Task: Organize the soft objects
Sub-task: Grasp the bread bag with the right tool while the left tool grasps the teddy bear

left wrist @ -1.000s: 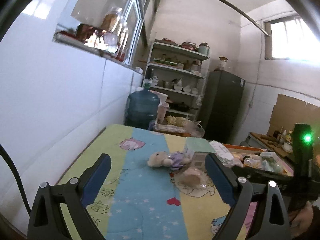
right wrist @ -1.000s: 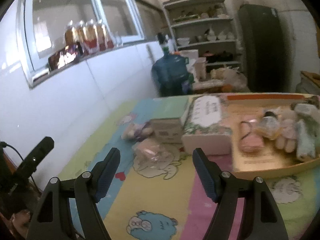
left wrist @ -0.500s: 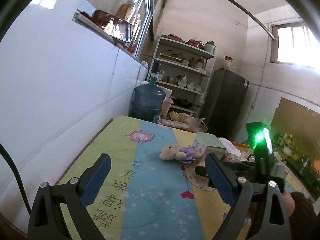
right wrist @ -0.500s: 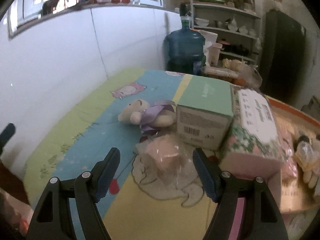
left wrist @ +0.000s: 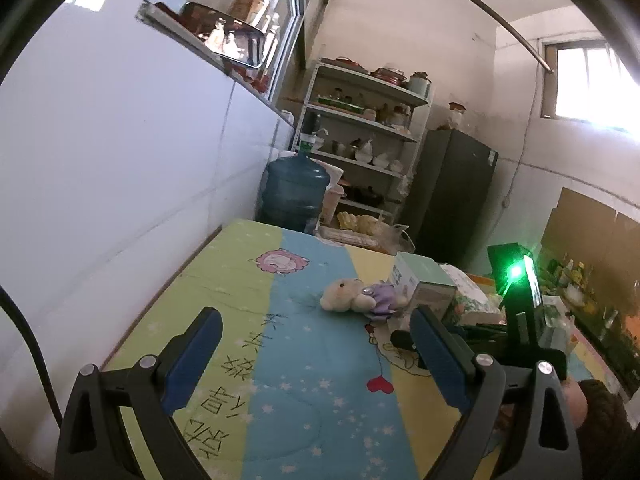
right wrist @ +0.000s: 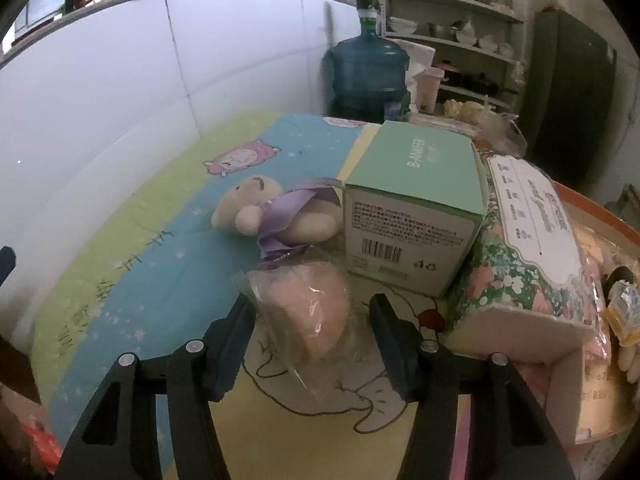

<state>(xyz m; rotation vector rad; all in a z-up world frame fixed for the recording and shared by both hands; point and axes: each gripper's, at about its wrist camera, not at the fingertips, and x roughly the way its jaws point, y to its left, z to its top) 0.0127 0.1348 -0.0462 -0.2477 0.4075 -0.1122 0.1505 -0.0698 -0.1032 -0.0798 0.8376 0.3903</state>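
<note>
A right gripper (right wrist: 310, 320) closes around a pink soft item sealed in a clear plastic bag (right wrist: 306, 308) on a table spread with a cartoon-print cloth (right wrist: 168, 256); the bag sits between the narrowing jaws, though whether the pads press it yet cannot be told. The left gripper (left wrist: 316, 344) hangs with its jaws wide and empty over the cloth's near blue stripe. The step in hand looks like the pickup of the bagged item; the next move likely calls for a firm squeeze through the slippery wrap, then a lift clear of its neighbours. Just beyond the bag lies a cream teddy bear in a purple dress (right wrist: 276, 212), on its side, touching a mint-green carton (right wrist: 416, 204). Right of the carton rests a floral tissue pack (right wrist: 524, 256), beside an orange-rimmed tray (right wrist: 600, 216) of small packets along the table's right edge. Past the far edge stand a blue water jug (right wrist: 366, 68), crockery shelves (left wrist: 360, 136) and a dark refrigerator (left wrist: 452, 196) against white walls.
</note>
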